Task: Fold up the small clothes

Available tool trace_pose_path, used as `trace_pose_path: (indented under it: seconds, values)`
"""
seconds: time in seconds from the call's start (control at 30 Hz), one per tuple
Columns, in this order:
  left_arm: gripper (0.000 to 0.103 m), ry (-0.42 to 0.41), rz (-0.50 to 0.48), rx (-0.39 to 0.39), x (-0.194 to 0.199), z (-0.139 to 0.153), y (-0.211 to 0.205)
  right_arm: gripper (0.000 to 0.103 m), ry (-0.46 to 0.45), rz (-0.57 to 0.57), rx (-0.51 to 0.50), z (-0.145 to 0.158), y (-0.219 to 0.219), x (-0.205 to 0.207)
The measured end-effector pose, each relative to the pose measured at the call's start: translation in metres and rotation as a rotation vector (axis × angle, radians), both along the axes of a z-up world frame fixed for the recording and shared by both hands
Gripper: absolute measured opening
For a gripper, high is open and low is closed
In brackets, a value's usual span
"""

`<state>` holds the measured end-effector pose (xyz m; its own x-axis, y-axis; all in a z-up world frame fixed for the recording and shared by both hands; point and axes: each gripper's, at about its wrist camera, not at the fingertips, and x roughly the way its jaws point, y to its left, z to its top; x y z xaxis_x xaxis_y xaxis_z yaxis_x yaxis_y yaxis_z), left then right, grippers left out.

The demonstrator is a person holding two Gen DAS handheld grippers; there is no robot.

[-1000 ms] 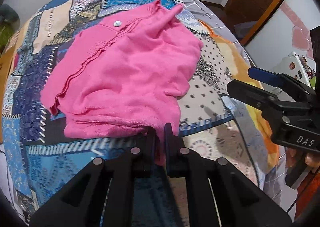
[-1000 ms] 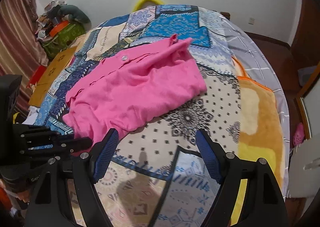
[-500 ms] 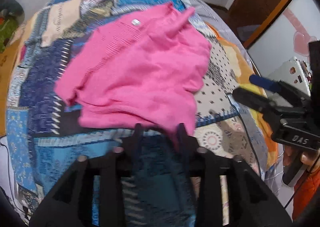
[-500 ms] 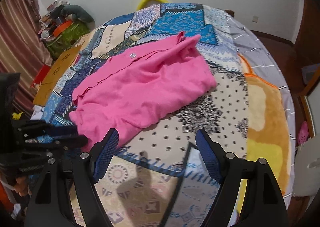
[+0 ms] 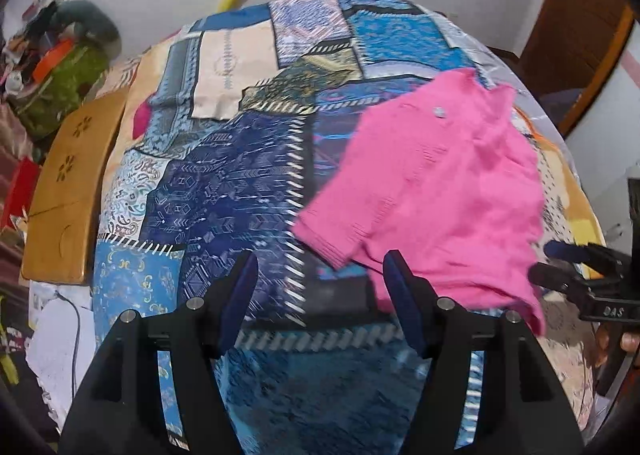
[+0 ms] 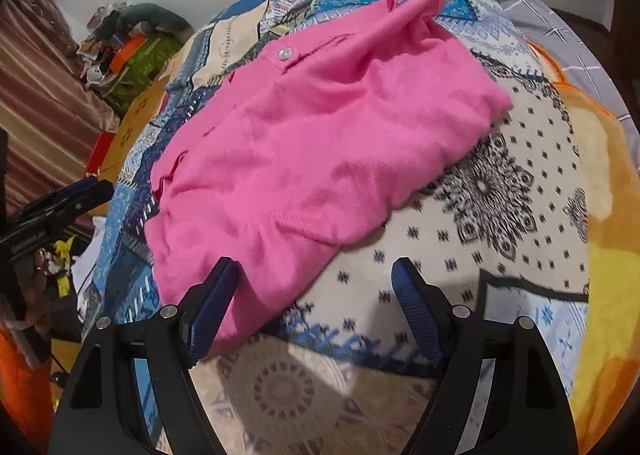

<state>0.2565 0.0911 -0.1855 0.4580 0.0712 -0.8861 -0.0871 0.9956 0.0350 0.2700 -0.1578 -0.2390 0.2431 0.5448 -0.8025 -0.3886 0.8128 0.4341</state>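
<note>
A pink knit top [image 6: 320,143] with a pale button [image 6: 285,53] lies folded and rumpled on the patchwork bedspread [image 6: 500,215]. It also shows in the left wrist view [image 5: 432,195], at the right. My left gripper [image 5: 320,287] is open and empty, left of the top's near corner. My right gripper [image 6: 316,295] is open and empty, with its left finger [image 6: 212,303] at the top's near edge. Each gripper shows at the edge of the other's view.
A wooden board [image 5: 64,191] stands off the bed's left side. A heap of bags and clutter [image 5: 52,67] sits at the far left. An orange blanket [image 6: 600,183] covers the bed's right side. A brown door [image 5: 576,23] is at the far right.
My left gripper has opened and let go of the pink top's edge, then swung left. My right gripper has moved closer to the top.
</note>
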Motion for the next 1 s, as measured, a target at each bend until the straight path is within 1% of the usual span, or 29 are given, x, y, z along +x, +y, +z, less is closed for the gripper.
trace_pose_path:
  seconds: [0.17,0.27,0.37,0.43,0.47,0.53,0.6,0.67,0.7,0.73,0.77,0.8,0.83,0.87,1.0]
  values:
    - [0.064,0.034,0.016,-0.061,0.03,-0.016,0.017,0.076,-0.01,0.042,0.005,0.0,0.011,0.003]
    - [0.064,0.052,0.0,-0.086,0.051,-0.028,0.016,0.069,-0.016,0.052,0.009,-0.002,0.013,0.007]
    - [0.064,0.068,-0.024,-0.082,0.073,-0.039,0.011,0.064,-0.004,0.045,0.033,-0.004,0.011,0.011]
    - [0.064,0.089,-0.039,-0.103,0.087,-0.047,0.009,0.056,0.0,0.04,0.043,-0.005,0.009,0.014]
    - [0.064,0.098,-0.05,-0.125,0.093,-0.051,0.007,0.053,0.001,0.037,0.045,-0.006,0.008,0.015]
    - [0.064,0.105,-0.073,-0.167,0.102,-0.056,0.004,0.041,0.005,0.03,0.046,-0.007,0.007,0.018]
    - [0.064,0.113,-0.099,-0.214,0.109,-0.061,-0.002,0.036,0.014,0.027,0.054,-0.009,0.005,0.02]
    - [0.064,0.103,-0.103,-0.213,0.113,-0.062,-0.007,0.032,0.021,0.026,0.065,-0.01,0.004,0.022]
    - [0.063,0.094,-0.106,-0.211,0.115,-0.062,-0.009,0.029,0.021,0.026,0.065,-0.01,0.004,0.023]
    - [0.058,0.086,-0.107,-0.211,0.116,-0.062,-0.011,0.026,0.021,0.028,0.064,-0.01,0.004,0.023]
    - [0.045,0.078,-0.11,-0.218,0.117,-0.061,-0.012,0.024,0.019,0.031,0.063,-0.01,0.006,0.024]
    - [0.036,0.075,-0.117,-0.228,0.117,-0.06,-0.013,0.021,0.016,0.036,0.061,-0.01,0.007,0.024]
    - [0.018,0.074,-0.12,-0.233,0.116,-0.059,-0.014,0.019,0.011,0.041,0.057,-0.009,0.008,0.024]
    - [0.012,0.073,-0.116,-0.227,0.117,-0.058,-0.014,0.019,0.004,0.044,0.052,-0.009,0.01,0.023]
    - [0.011,0.057,-0.056,-0.187,0.108,-0.058,-0.009,0.016,-0.02,0.052,0.033,-0.005,0.014,0.023]
